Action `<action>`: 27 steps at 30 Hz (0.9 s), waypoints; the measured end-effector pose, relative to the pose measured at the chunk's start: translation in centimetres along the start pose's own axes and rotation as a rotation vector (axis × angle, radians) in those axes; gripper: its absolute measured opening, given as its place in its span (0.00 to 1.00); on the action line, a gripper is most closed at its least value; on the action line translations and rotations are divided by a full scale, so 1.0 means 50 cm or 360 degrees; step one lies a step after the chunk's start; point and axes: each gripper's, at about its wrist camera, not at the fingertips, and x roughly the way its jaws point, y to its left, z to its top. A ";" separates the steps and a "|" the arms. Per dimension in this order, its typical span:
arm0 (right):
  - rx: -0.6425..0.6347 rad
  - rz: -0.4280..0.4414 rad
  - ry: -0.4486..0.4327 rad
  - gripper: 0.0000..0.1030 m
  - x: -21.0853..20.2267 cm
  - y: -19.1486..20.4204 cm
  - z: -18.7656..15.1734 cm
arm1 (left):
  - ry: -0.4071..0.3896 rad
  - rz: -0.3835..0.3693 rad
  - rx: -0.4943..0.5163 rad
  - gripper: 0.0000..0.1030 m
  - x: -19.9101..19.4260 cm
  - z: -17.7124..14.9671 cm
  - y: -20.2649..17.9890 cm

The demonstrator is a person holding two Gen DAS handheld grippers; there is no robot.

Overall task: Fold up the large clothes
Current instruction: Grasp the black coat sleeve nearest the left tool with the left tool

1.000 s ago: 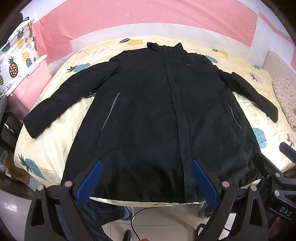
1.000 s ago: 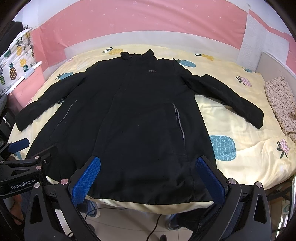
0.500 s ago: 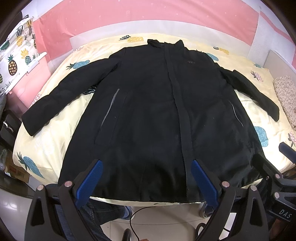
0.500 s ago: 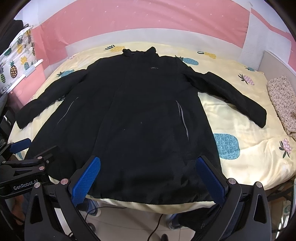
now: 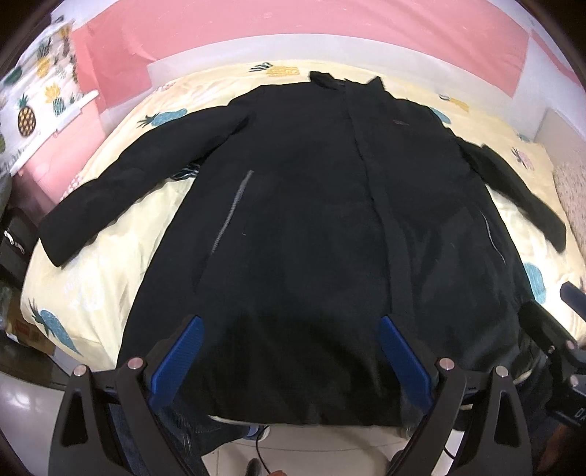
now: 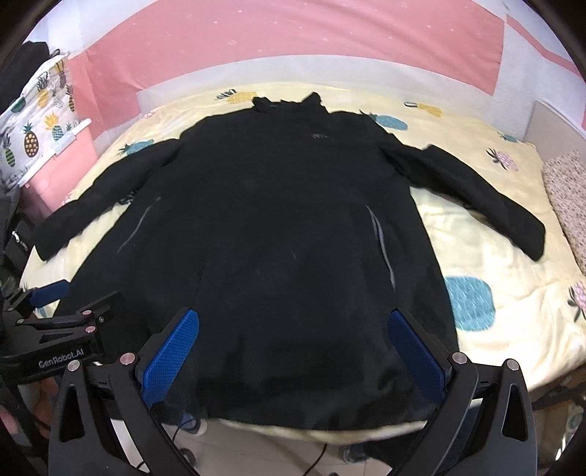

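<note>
A long black coat point(image 5: 311, 219) lies flat and face up on the bed, collar at the far end, both sleeves spread out, hem at the near edge. It also shows in the right wrist view point(image 6: 285, 227). My left gripper point(image 5: 289, 351) is open and empty, hovering over the hem near the middle. My right gripper point(image 6: 293, 348) is open and empty, over the hem further right. Each gripper shows at the edge of the other's view, the right one point(image 5: 549, 329) and the left one point(image 6: 62, 322).
The bed has a pale yellow pineapple-print cover point(image 5: 84, 293) and stands against a pink wall point(image 5: 293, 33). A speckled cushion point(image 6: 567, 205) lies at the right edge. A pink cabinet point(image 5: 66, 153) stands on the left. The tiled floor and a cable point(image 5: 260, 450) are below.
Both grippers have moved forward and lower toward the coat's hem, so the coat fills more of each view. The coat itself has not moved.
</note>
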 end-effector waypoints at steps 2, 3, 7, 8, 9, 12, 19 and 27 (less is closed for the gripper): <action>-0.0037 0.0019 -0.0013 1.00 0.015 0.009 0.014 | 0.0010 -0.0031 -0.0079 0.95 0.019 0.014 0.032; -0.0049 0.0034 -0.0020 1.00 0.024 0.013 0.022 | 0.0011 -0.0039 -0.0120 0.95 0.028 0.022 0.049; -0.0103 0.0099 -0.0016 1.00 0.069 0.035 0.060 | -0.0015 -0.0004 -0.0248 0.95 0.064 0.056 0.119; -0.0127 0.0108 -0.0011 1.00 0.083 0.044 0.071 | -0.0019 0.0003 -0.0288 0.95 0.076 0.067 0.143; -0.0143 0.0115 -0.0010 1.00 0.095 0.050 0.080 | -0.0015 0.0004 -0.0329 0.95 0.087 0.075 0.165; -0.0189 0.0117 -0.0015 1.00 0.126 0.069 0.107 | 0.0015 0.0014 -0.0449 0.95 0.124 0.099 0.232; -0.0274 0.0082 -0.0021 1.00 0.186 0.105 0.161 | 0.0070 0.0138 -0.0743 0.87 0.199 0.120 0.380; -0.0283 0.0003 0.0025 1.00 0.239 0.109 0.186 | -0.0006 -0.0010 -0.1136 0.76 0.232 0.098 0.506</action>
